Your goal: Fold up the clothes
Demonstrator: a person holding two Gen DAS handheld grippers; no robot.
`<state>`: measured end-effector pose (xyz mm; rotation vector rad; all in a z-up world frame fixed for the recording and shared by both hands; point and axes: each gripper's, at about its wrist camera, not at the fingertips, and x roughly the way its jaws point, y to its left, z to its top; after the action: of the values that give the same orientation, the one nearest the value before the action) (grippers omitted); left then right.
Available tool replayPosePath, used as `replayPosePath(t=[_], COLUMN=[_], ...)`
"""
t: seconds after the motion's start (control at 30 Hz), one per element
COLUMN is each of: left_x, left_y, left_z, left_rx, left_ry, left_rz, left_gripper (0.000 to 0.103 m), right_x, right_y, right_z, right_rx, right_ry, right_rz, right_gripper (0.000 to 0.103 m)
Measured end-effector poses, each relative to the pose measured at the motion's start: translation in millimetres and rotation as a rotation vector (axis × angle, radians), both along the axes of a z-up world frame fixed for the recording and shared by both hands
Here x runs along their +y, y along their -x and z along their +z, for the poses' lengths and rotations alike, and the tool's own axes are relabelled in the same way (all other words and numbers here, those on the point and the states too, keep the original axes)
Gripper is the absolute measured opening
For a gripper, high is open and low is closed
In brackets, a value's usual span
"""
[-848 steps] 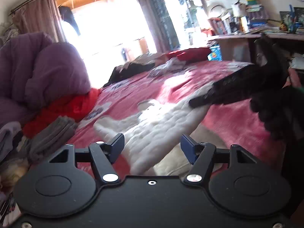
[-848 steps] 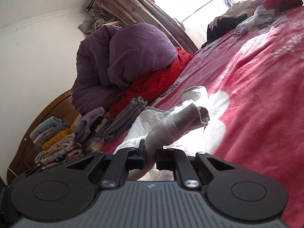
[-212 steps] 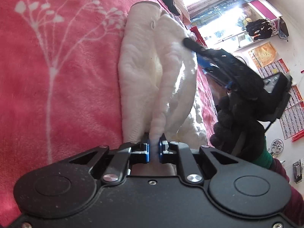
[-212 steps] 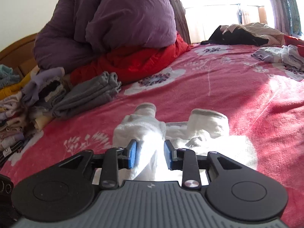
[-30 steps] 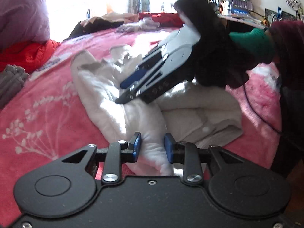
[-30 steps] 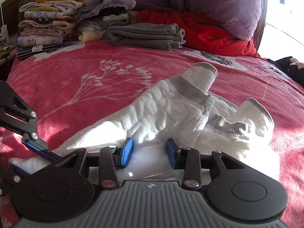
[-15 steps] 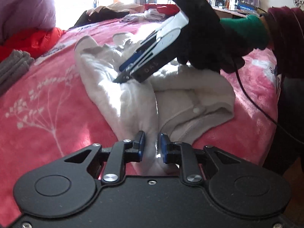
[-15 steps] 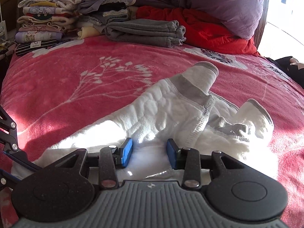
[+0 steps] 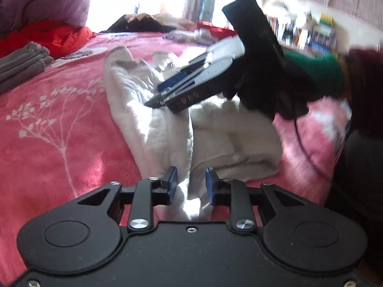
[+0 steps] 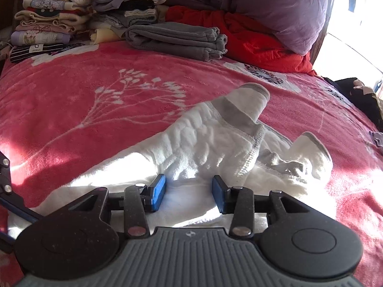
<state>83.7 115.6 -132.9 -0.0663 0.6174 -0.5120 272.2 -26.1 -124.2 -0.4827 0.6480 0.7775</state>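
White garment (image 10: 210,143) lies bunched on the pink bedspread (image 10: 95,100), a fold between the left gripper (image 9: 189,186) jaws, just reopened and unclamped, while the right gripper (image 10: 189,195), jaws parting, rests over it.

Home bedroom, pink floral bedspread (image 10: 119,91), stacked folded clothes (image 10: 47,19), purple duvet (image 10: 275,7), cluttered bookshelf (image 9: 311,33)

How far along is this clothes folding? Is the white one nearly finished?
Done: stacks of folded clothes and a folded grey garment sit at the head of the bed.

In hand: the white garment is only partly folded, sleeves still sticking out. The left gripper and right gripper have just been opening over it, neither clamping.

Left: finishing it, plus a heap of loose clothes beyond.
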Motion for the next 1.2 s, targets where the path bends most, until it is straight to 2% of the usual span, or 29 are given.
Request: replayPosePath(t=[0.07, 0.13, 0.4, 0.6, 0.7, 0.8, 0.87, 1.03, 1.2], left_x=[5.3, 10.7, 32.5, 37.5, 30.6, 14.6, 8.3, 0.7, -8.0], left_y=[7.4, 9.7, -5.6, -55.6, -91.2, -138.5, -171.6, -245.7, -266.5], left_z=[5.8, 9.0, 22.1, 37.5, 49.7, 58.1, 58.6, 39.4, 7.6], left_rx=[-0.014, -0.015, -0.062, -0.103, -0.129, -0.14, -0.124, -0.037, 0.04], left_ry=[0.04, 0.09, 0.22, 0.212, 0.171, 0.056, 0.012, -0.093, -0.173], left_rz=[0.024, 0.036, 0.164, 0.197, 0.179, 0.146, 0.13, 0.091, -0.04], left_gripper=[0.025, 0.026, 0.026, 0.026, 0.026, 0.026, 0.026, 0.026, 0.026], right_x=[-7.8, -23.4, -80.7, -119.7, -130.1, -138.1, -138.8, -128.5, -119.5], right_y=[4.9, 10.3, 48.0, 60.8, 57.0, 49.4, 46.6, 39.2, 35.0], right_z=[9.7, 17.5, 25.4, 29.0, 22.3, 12.8, 10.1, 1.1, -6.6], right_rx=[-0.009, 0.006, -0.015, -0.011, -0.001, 0.019, 0.024, 0.048, 0.043], right_ry=[-0.032, -0.106, -0.214, -0.388, -0.445, -0.507, -0.524, -0.508, -0.447], right_rz=[-0.038, -0.062, -0.132, -0.21, -0.238, -0.256, -0.25, -0.202, -0.181], right_gripper=[0.056, 0.056, 0.048, 0.048, 0.048, 0.048, 0.048, 0.048, 0.048])
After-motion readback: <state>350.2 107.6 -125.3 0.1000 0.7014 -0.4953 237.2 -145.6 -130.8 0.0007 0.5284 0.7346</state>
